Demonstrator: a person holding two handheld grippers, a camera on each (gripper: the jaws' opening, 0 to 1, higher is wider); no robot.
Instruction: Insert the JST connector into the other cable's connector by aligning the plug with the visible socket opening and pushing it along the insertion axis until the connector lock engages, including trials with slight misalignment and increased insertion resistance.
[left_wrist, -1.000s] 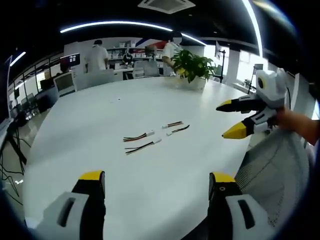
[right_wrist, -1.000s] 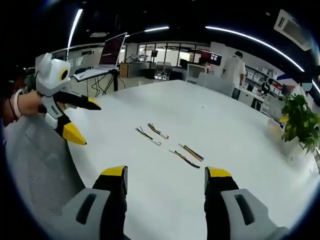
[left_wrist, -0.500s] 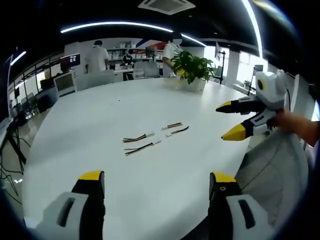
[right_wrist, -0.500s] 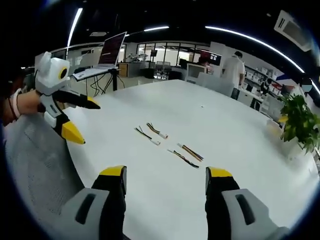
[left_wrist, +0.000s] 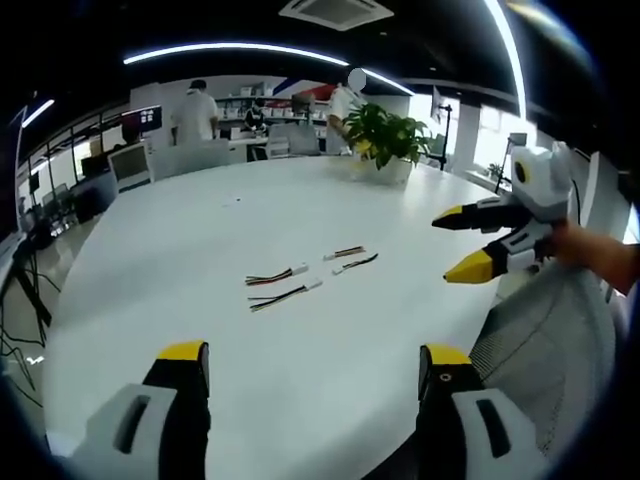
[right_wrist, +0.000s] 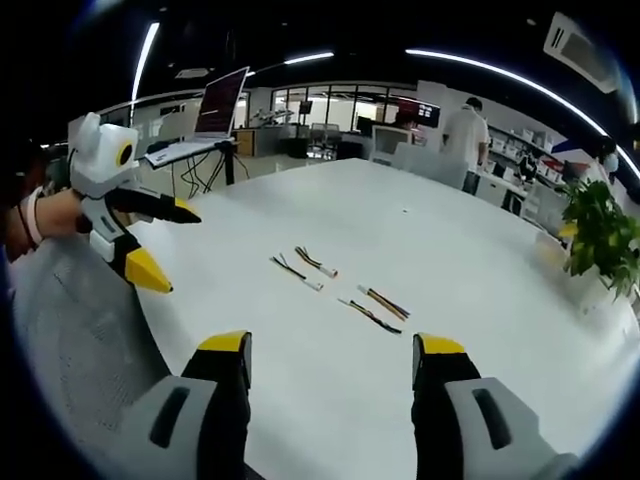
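JST cables (left_wrist: 284, 284) on white table (left_wrist: 180, 240) — plugs too small to resolve — left gripper (left_wrist: 310, 372) and right gripper (right_wrist: 330, 362) wide apart, empty.

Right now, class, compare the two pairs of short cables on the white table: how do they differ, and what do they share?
The pair with red and yellow wires lies nearer the left gripper; the darker pair lies nearer the potted plant. The first pair's cables look longer than the second's. All four rest loose on the table, unmated, with white connector ends.
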